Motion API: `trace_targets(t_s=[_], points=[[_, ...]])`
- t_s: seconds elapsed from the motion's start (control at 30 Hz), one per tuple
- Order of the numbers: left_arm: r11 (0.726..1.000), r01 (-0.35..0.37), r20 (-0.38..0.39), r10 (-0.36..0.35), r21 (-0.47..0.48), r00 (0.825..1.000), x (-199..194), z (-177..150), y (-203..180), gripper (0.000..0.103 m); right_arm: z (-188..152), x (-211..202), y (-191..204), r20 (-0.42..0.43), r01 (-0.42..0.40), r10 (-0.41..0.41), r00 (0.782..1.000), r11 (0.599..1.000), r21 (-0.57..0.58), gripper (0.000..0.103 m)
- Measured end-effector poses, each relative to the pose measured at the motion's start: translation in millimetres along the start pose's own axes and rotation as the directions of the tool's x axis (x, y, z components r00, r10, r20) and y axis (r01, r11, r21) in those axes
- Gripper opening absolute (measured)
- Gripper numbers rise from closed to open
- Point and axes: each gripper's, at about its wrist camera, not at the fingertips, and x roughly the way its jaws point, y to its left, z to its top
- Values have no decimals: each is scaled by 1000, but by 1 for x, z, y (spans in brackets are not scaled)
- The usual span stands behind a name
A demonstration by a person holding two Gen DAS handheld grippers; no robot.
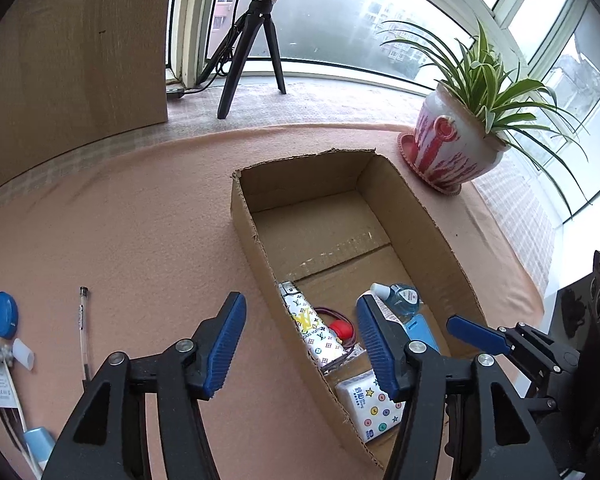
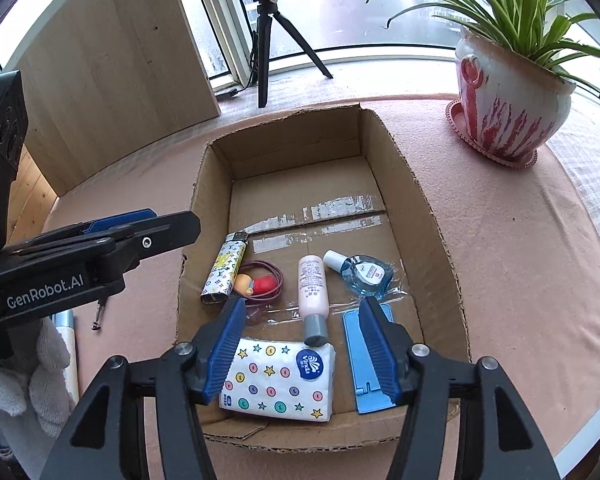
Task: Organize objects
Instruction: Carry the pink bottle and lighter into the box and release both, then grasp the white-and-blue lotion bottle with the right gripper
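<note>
Cardboard box point(image 2: 428, 216) — open-topped, ragged-rimmed — holds a star-printed tissue pack point(image 2: 278, 380).

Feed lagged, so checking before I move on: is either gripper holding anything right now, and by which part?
Nothing held. The left gripper and right gripper both have open, empty jaws.

Brown cardboard box point(image 2: 428, 216); white star-dotted tissue pack point(image 2: 278, 380); blue comb point(image 2: 360, 364).
</note>
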Motion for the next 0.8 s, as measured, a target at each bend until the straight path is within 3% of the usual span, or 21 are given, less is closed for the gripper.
trace_targets(t_s=[0.37, 0.8], points=[[996, -25, 44, 29, -81, 999, -59, -42, 53, 61, 4, -4, 32, 3, -63, 63, 998, 997, -32, 55], [952, -146, 27, 159, -270, 987, -129, -149, 170, 64, -6, 16, 119, -100, -247, 233, 967, 956, -161, 55]])
